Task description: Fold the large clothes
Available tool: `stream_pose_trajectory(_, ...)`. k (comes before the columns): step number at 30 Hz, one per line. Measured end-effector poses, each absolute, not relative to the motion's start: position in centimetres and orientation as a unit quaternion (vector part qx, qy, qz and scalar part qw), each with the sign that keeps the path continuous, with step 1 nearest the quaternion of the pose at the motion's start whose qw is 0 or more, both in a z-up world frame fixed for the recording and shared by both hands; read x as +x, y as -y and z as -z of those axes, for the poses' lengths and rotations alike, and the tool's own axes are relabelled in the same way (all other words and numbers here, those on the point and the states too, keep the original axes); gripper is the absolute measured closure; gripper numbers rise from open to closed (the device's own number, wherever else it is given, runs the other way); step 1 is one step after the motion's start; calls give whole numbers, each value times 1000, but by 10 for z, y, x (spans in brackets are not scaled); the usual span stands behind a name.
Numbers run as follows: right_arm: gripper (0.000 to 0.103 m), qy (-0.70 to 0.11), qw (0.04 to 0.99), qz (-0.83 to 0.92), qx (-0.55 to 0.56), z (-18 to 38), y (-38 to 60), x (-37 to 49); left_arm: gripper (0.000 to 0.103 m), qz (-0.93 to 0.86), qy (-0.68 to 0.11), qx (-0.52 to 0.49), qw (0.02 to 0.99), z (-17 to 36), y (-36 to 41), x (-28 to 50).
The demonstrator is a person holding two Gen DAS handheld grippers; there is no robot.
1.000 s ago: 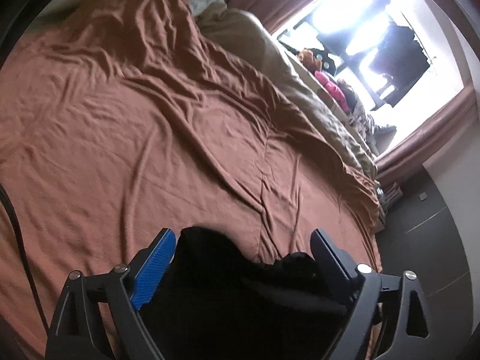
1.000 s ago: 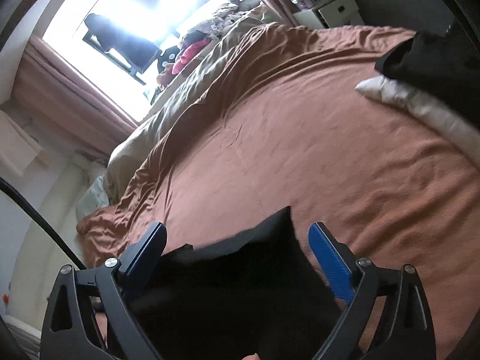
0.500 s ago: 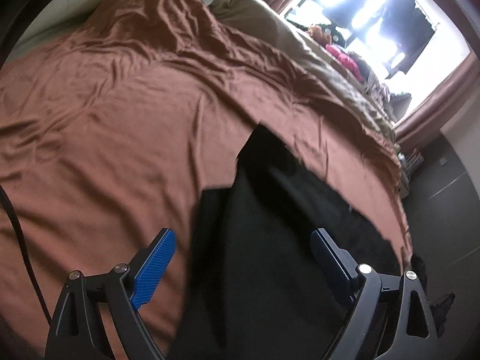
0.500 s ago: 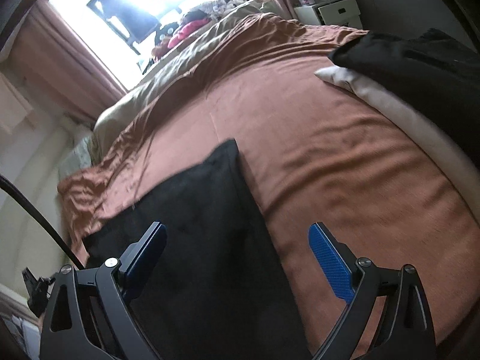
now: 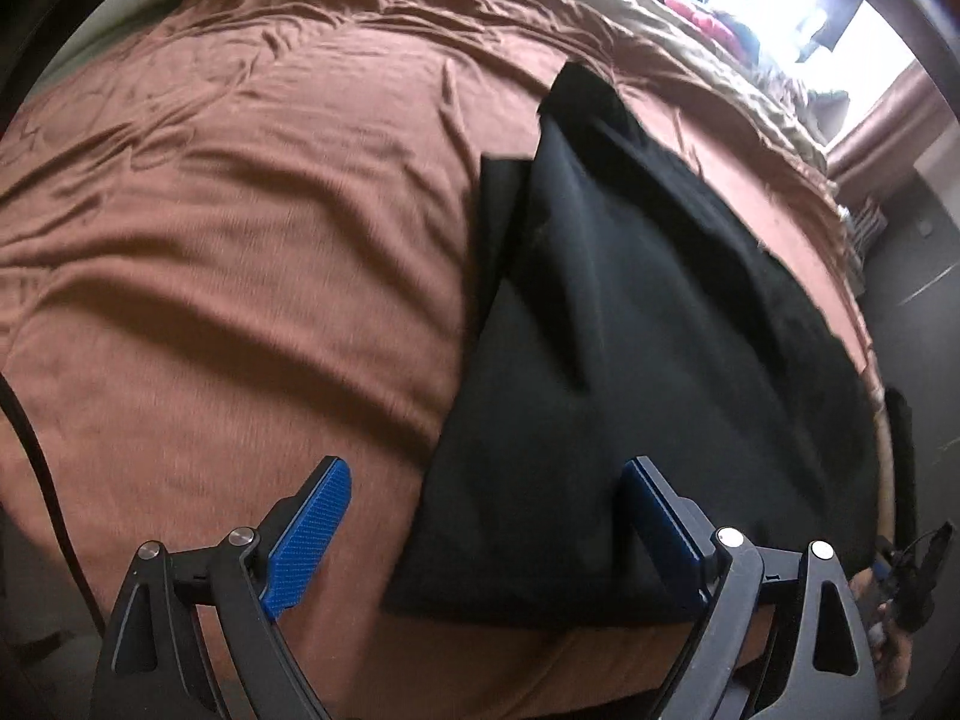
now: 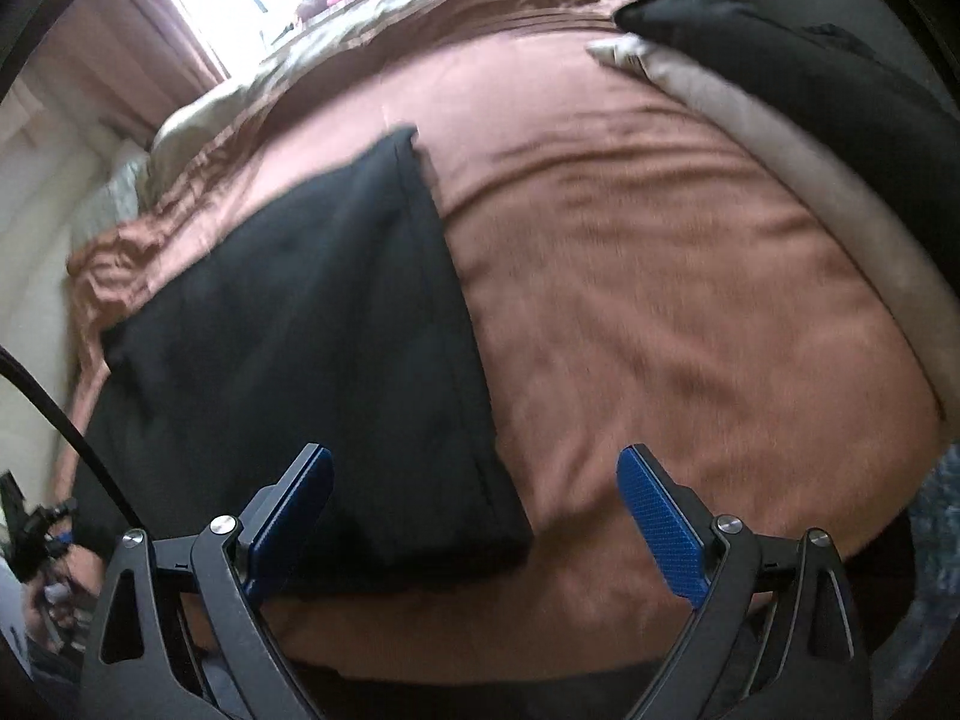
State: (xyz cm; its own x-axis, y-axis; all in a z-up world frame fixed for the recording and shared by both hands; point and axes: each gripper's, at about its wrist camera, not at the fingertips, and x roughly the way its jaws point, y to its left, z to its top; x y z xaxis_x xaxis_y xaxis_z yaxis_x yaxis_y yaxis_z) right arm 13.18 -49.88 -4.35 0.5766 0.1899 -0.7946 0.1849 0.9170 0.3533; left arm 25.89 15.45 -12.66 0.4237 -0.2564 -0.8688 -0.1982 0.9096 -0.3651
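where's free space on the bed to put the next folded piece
Bare brown bedsheet left of the black garment, up to the rumpled top. Another patch runs between the garment and the beige and black pile. That right edge is crowded.

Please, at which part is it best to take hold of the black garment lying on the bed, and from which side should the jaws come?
Probably at the two near corners of the black garment, along its straight bottom edge by the bed's front. The left gripper and right gripper both hang open just above that edge, one near each corner, so coming down from the near side suits. The cloth lies flat on the brown sheet, so pinch low.
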Motion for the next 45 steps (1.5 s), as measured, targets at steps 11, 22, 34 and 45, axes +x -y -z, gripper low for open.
stream_pose_trajectory(11, 16, -432, 883, 20, 182, 6, 485, 92, 7, -38, -519, -175, 836, 128, -166, 235)
stream_pose_trajectory(22, 36, -415, 897, -100, 114, -26, 384, 101, 8, 4, -464, -304, 832, 110, -205, 200)
stream_pose_trajectory(34, 51, -457, 867, -194, 41, 15, 283, 144, 36, 38, -469, -367, 803, 132, -205, 192)
stream_pose_trajectory(45, 65, -494, 858, -144, -10, 55, 252, 221, 46, 53, -467, -389, 793, 140, -194, 210)
